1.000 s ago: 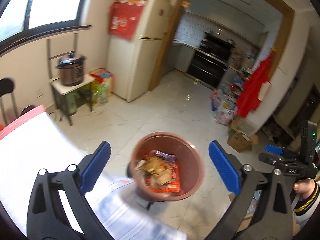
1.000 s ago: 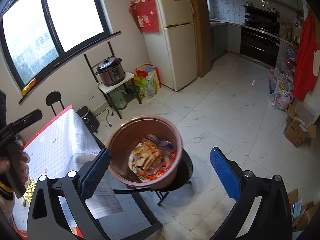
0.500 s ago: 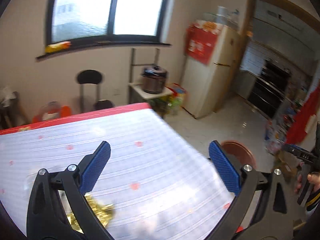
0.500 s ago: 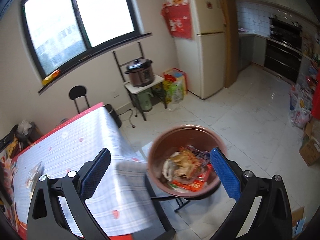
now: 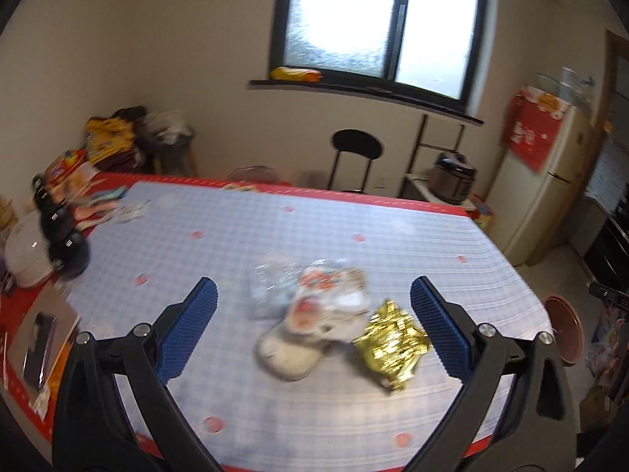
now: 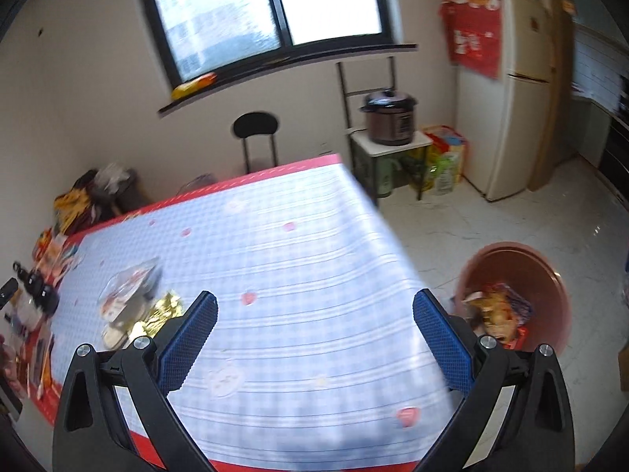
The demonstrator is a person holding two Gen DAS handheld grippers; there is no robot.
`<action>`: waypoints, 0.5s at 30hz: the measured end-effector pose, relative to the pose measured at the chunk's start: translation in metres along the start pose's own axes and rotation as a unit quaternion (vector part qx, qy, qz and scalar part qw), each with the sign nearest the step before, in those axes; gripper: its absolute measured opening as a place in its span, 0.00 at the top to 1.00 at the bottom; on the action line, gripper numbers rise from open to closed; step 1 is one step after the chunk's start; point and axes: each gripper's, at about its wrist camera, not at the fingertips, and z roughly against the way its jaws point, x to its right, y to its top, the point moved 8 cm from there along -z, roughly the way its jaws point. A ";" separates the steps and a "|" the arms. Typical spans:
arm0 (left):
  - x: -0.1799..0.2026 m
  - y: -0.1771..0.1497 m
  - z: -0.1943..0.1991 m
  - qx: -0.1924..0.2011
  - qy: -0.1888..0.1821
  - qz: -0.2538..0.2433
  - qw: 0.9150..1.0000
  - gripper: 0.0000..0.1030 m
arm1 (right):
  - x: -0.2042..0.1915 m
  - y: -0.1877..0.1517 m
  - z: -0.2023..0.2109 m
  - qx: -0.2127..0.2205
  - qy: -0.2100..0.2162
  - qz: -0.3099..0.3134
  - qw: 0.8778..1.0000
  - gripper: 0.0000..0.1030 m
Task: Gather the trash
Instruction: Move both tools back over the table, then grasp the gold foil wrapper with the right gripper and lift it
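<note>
A pile of trash lies on the checked tablecloth [image 5: 314, 232]: a crumpled gold foil wrapper [image 5: 391, 340], a white and red snack bag [image 5: 328, 303], a clear plastic bag [image 5: 271, 279] and a white cup-like piece [image 5: 285, 354]. My left gripper [image 5: 312, 326] hovers open just above and before this pile. In the right wrist view the same pile [image 6: 133, 306] lies far left, and my right gripper [image 6: 314, 338] stands open over bare cloth [image 6: 314, 259]. The brown trash bin [image 6: 515, 295], with wrappers inside, sits on the floor right of the table.
Dark bottles [image 5: 65, 236], a white cap and packets crowd the table's left edge. A black chair [image 5: 355, 149] stands behind the table, a rice cooker [image 6: 389, 118] on a stand and a fridge [image 6: 507, 90] to the right. Pale tiled floor [image 6: 511, 212] surrounds the bin.
Both grippers have swung left from over the bin to over the table. The trash pile has come between the left fingers; the bin has slid to the right edge of both views.
</note>
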 end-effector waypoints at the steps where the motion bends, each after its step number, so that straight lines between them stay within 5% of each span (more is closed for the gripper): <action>1: -0.018 -0.006 0.002 -0.002 0.007 0.011 1.000 0.06 | -0.017 -0.002 -0.006 -0.008 0.007 0.012 1.000 0.05; 11: -0.125 -0.065 0.002 -0.028 0.042 0.075 0.996 0.06 | -0.182 -0.052 -0.082 -0.093 0.089 0.108 0.986 0.05; 15: -0.158 -0.079 -0.009 -0.039 0.044 0.091 0.994 0.06 | -0.235 -0.094 -0.129 -0.144 0.087 0.142 0.976 0.05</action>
